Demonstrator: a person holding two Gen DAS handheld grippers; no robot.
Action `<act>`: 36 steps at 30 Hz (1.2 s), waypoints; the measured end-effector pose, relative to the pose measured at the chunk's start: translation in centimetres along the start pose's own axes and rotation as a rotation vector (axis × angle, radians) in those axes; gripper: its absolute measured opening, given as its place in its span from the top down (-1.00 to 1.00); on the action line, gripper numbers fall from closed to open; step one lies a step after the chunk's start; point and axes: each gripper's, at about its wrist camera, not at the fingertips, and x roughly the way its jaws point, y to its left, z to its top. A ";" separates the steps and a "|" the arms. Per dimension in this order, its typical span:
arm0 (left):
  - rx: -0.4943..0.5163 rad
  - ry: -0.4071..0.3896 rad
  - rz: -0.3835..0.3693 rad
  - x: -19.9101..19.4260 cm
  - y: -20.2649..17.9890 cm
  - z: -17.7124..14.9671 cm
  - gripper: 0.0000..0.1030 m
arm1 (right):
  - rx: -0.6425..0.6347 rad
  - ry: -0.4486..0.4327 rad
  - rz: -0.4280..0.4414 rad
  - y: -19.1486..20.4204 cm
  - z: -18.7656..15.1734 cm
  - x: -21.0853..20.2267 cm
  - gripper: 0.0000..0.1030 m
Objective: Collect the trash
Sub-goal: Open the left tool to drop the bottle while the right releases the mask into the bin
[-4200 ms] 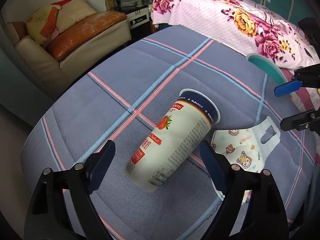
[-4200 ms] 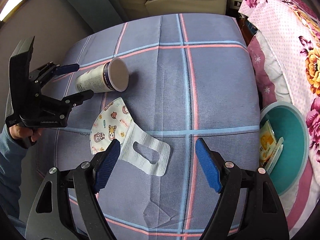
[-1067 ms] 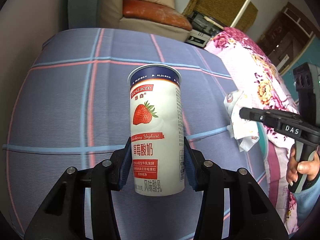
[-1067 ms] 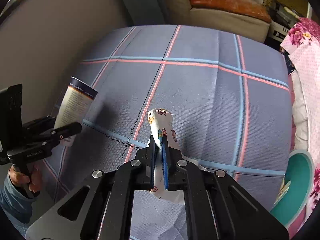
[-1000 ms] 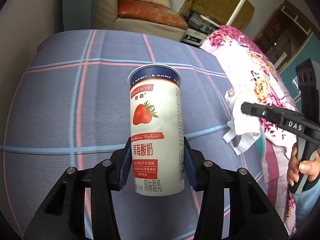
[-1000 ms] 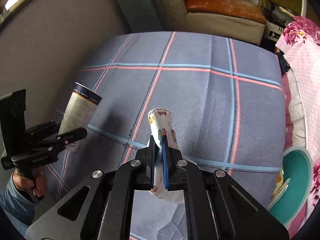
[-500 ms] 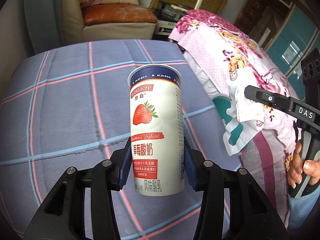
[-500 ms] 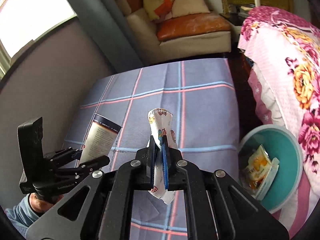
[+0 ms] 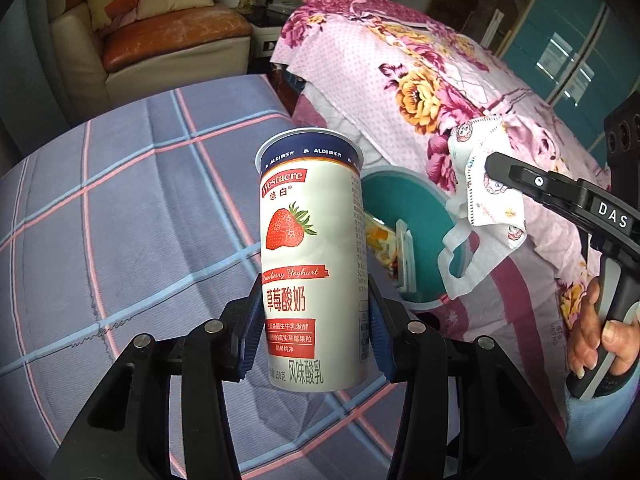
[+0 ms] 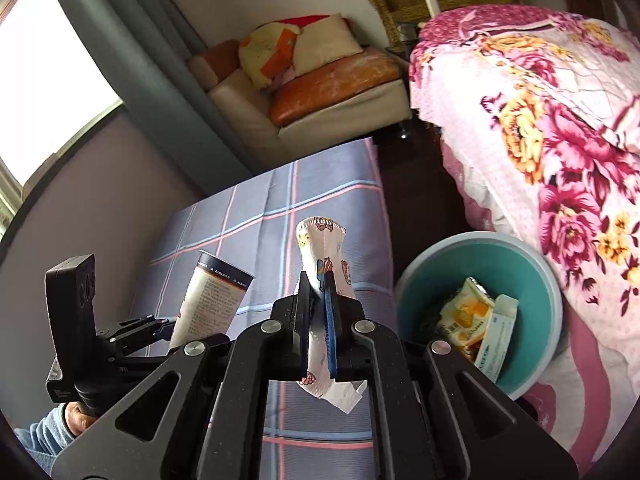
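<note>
My left gripper [image 9: 312, 340] is shut on a white strawberry yogurt cup [image 9: 310, 264], held upright in the air above the plaid bed. The cup also shows in the right wrist view [image 10: 212, 300]. My right gripper [image 10: 320, 300] is shut on a white child's face mask [image 10: 322, 252] with cartoon prints, which hangs from the jaws. In the left wrist view the mask [image 9: 480, 204] hangs above the right part of the teal trash bin [image 9: 404, 200]. The bin [image 10: 516, 264] holds a yellow wrapper and a small carton.
The blue plaid bed [image 9: 132, 220] lies at left. A floral pink quilt [image 9: 420, 80] covers the bed at right, with the bin in the gap between them. A beige sofa [image 10: 320, 92] with cushions stands at the back.
Both grippers have swung right, away from the plaid bed and towards the bin. The cup and the mask were lying on the bed 4 seconds ago and are now held in the air.
</note>
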 end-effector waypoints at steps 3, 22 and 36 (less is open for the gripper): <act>0.031 0.017 -0.013 1.4 -2.2 0.9 0.09 | 0.020 -0.017 -0.029 -2.1 0.0 -1.4 0.87; 0.171 0.138 -0.036 10.7 -10.2 4.0 -0.01 | 0.153 -0.002 -0.146 -11.4 -1.1 -1.8 0.87; 0.131 0.136 -0.002 10.5 -8.9 4.0 -0.79 | 0.164 0.014 -0.178 -12.6 -0.9 -1.0 0.86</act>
